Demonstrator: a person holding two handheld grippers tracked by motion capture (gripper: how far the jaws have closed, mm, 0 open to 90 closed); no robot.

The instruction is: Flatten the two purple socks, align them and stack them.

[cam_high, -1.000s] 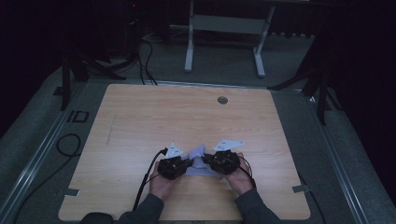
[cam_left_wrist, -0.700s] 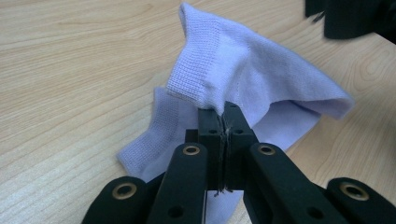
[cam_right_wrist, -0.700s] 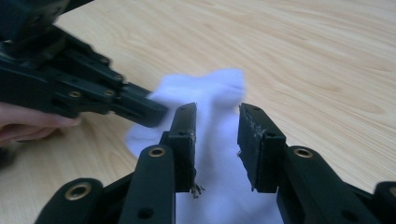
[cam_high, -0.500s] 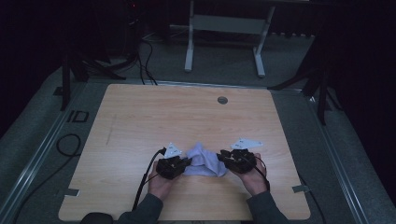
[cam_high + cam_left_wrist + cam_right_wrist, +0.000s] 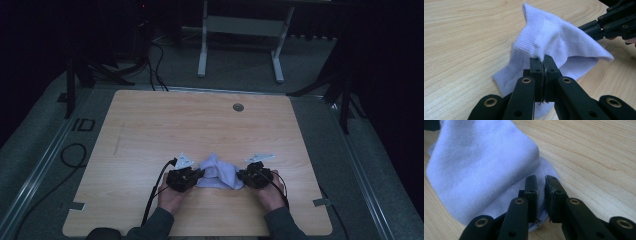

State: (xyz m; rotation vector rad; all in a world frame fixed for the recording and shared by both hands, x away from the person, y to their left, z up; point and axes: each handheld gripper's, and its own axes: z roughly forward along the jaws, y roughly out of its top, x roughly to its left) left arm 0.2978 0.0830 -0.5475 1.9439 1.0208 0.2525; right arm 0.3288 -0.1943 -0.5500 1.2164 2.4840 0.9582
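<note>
The item under handling was a pale lilac sock, lying on the wooden table near its front edge, roughly midway between the front corners. It was bunched and partly raised off the surface between the two grippers.

The left gripper had its jaws together, clamped on a pinch of the sock's fabric just below the ribbed cuff; knit was visibly trapped between the pads. The right gripper stood at the sock's opposite side. Its jaws had just been closing, yet a narrow gap remained, and the edge of the sock lay at that gap; the pads were not seen pressing on the cloth.

Handling assessment: the sock appeared light, soft and wholly limp. It draped and folded under its own weight, so it would not hold any shape given to it and would sag wherever unsupported. The knit looked stretchy and not slippery, offering good purchase to a pinch. No fragility was noted, though a hard pull could distort the weave.

Recommended hold: the ribbed cuff or a doubled edge, where the fabric is thickest. A single layer taken mid-panel would likely slide or tent.
</note>
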